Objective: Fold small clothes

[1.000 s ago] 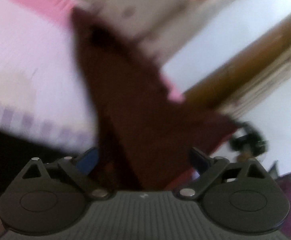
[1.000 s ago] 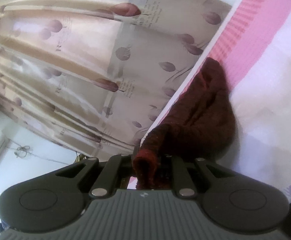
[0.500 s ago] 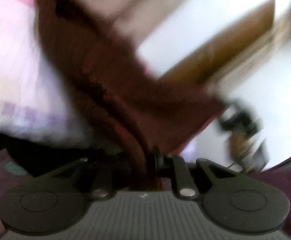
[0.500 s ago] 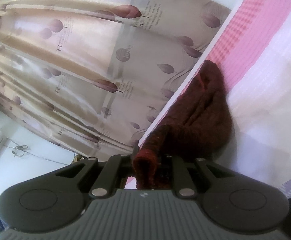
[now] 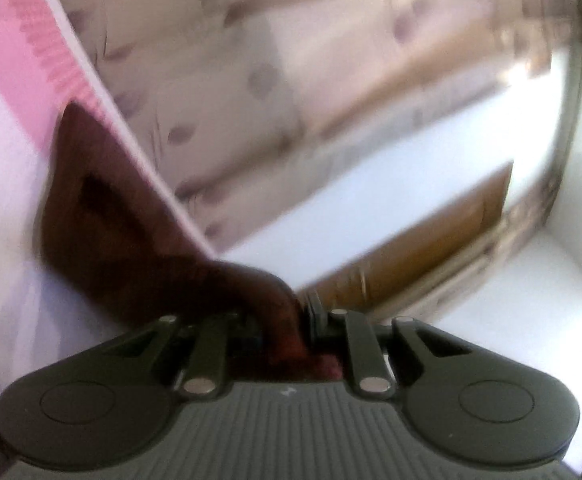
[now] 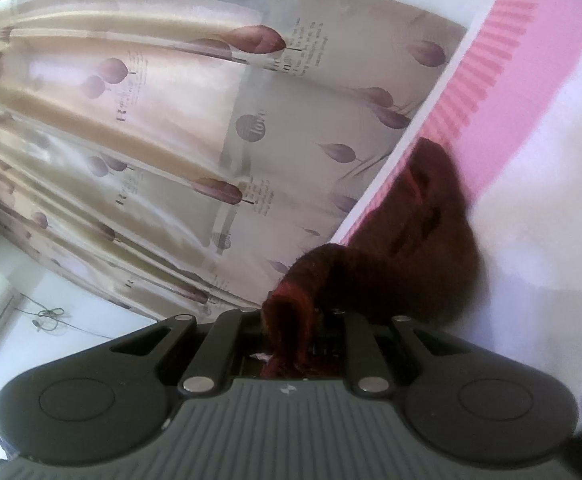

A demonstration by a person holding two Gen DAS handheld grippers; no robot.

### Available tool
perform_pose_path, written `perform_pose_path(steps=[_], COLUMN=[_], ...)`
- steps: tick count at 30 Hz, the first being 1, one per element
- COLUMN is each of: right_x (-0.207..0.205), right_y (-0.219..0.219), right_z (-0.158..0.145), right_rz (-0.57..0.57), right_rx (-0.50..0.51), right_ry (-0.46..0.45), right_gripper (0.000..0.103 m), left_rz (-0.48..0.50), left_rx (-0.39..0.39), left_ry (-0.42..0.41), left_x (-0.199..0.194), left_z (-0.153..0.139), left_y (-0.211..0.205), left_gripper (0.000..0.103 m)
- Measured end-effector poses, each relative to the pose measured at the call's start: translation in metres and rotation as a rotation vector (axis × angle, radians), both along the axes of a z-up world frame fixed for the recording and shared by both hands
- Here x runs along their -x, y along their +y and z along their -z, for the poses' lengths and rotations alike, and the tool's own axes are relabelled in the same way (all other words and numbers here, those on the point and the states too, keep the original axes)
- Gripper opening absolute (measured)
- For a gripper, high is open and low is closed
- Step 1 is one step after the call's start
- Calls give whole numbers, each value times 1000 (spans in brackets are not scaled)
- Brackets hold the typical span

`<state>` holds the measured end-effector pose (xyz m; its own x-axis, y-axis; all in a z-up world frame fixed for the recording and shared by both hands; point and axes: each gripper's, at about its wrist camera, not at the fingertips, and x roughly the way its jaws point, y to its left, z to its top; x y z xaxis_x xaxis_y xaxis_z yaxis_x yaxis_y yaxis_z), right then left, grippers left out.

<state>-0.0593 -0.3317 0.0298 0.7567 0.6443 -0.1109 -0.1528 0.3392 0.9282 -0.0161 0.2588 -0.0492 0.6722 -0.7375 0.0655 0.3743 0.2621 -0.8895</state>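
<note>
Dark maroon knit garment [image 5: 103, 216] stretches from lower centre up to left of the left wrist frame, lying on the white-and-pink bed cover [image 5: 7, 128]. Left gripper [image 5: 291, 328] has just clamped shut, pinching one bunched edge. In the right wrist frame, garment [image 6: 423, 240] sits right of centre; right gripper [image 6: 291, 336] is closed tight on another bunched edge. Patterned curtain [image 6: 171, 128] fills the left.
</note>
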Motion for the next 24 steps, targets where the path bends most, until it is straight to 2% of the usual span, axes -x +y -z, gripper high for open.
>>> perform_pose_path(steps=[3,5,7,12,14,15,16,17,18,19,21,24], right_x=[-38,-70,-105,-186,-211,-223,-234,-243,-251,-257,-261,-253], right_y=[0,1,3,6,8,9,9,10,9,7,-1,-10], right_z=[-9,-13,-16,-6,6,12,20,28,36,43,56,64], right_rz=[-10,-16,-12,0,14,22,31,40,48,62,125,195], right_rx=[19,20,48,90,100,113,118,116,108,95,34,-19], right_ry=[-2,9,29,101,139,158,174,188,200,209,210,175], right_gripper=[19,19,19,22,23,23,23,24,35,56,75,75], left_rz=[-70,-112,-138,-188,-196,-208,-223,-235,-259,-297,-351,-344], left_rx=[5,-23,-27,-109,-133,-140,-142,-143,-142,-134,-122,-124], left_ry=[-2,0,27,63,85,106,137,166,175,169,164,152], left_x=[-38,-68,-101,-168,-189,-196,-204,-210,-216,-217,-220,-223], left_z=[-14,-21,-19,-10,-3,2,6,11,12,14,13,7], left_y=[4,5,7,2,3,3,3,4,5,8,14,20], left_gripper=[17,17,16,18,23,28,48,76,85,93,103,103])
